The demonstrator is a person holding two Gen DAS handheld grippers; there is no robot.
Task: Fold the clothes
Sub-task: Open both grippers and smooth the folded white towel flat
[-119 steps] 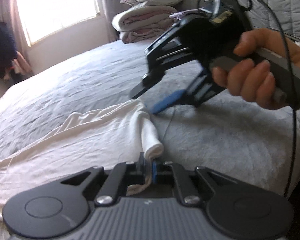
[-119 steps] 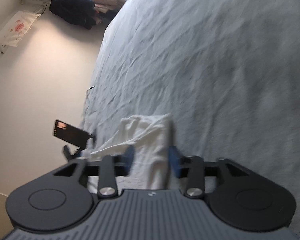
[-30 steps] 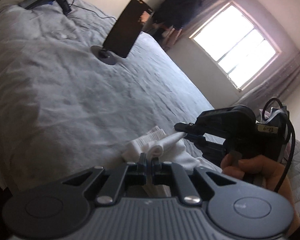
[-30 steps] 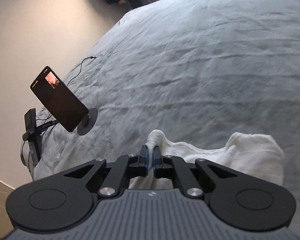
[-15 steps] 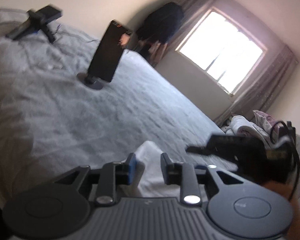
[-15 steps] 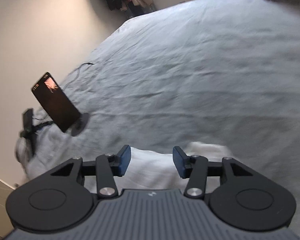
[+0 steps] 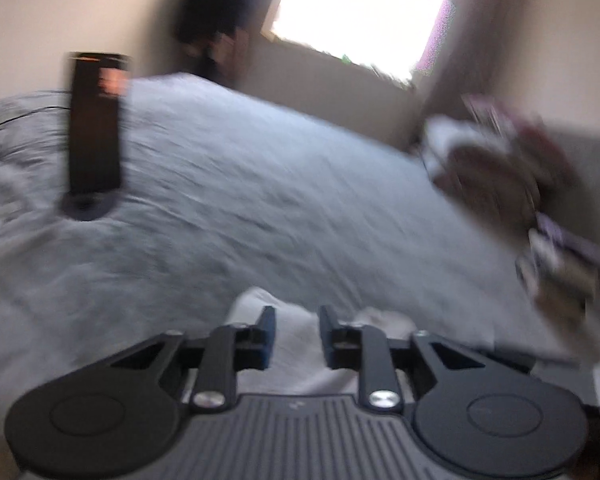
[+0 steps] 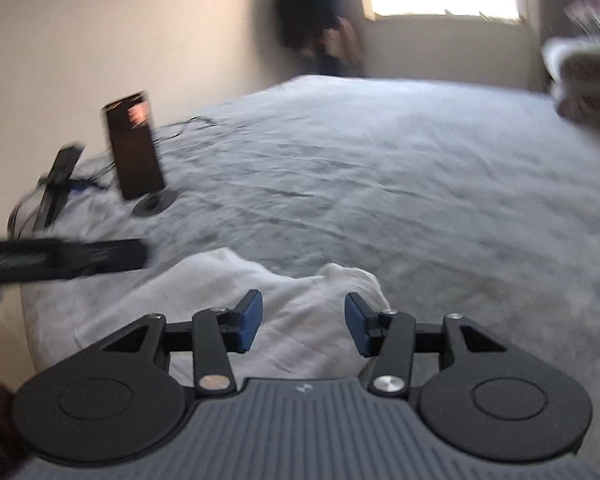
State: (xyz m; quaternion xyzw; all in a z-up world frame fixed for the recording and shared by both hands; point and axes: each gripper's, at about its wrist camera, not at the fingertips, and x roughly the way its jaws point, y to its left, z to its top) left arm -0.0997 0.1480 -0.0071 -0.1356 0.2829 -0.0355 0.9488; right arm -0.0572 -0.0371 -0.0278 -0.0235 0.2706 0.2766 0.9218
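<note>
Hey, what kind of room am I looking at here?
Most likely a bedroom: a wide bed with a grey cover fills the view, folded bedding is stacked near its far corner, and a bright window with dark clothes hanging beside it.

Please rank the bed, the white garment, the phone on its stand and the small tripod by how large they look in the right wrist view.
1. Bed
2. White garment, nearest the camera
3. Phone
4. Tripod, blurred
</note>
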